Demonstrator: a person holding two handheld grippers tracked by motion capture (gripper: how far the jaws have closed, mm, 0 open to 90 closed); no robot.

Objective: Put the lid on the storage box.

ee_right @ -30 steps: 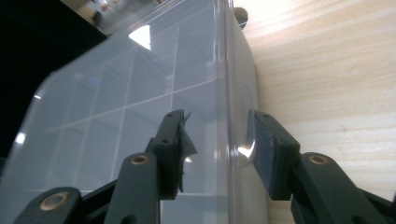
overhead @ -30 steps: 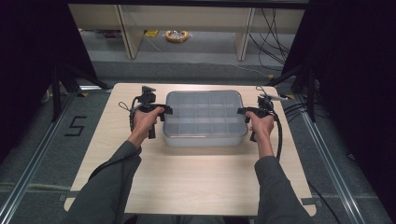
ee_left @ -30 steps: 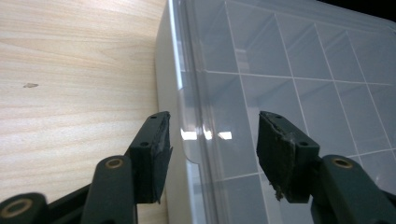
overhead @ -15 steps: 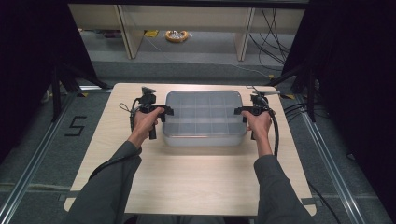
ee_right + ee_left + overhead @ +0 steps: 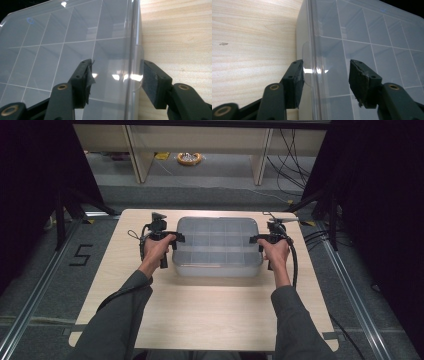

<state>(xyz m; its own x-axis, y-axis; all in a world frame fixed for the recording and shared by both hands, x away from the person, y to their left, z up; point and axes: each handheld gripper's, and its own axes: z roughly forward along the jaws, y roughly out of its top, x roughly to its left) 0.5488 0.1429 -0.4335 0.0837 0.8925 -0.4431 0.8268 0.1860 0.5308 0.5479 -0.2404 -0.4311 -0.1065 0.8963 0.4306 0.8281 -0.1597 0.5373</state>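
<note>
Left gripper (image 5: 176,239) and right gripper (image 5: 253,240): jaws spread, each straddling one short-end wall of the clear compartment box (image 5: 218,246), not yet pinching. Box lay mid-table (image 5: 200,310), long axis running left-right between both hands, equally near each.

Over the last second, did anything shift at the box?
Barely. The right claw edged in a little toward the clear compartment box, its jaws open astride the box's end rim. The left claw stayed open astride the other end; the box has not moved.

Bare table (image 5: 210,315) before box (image 5: 217,245)
</note>
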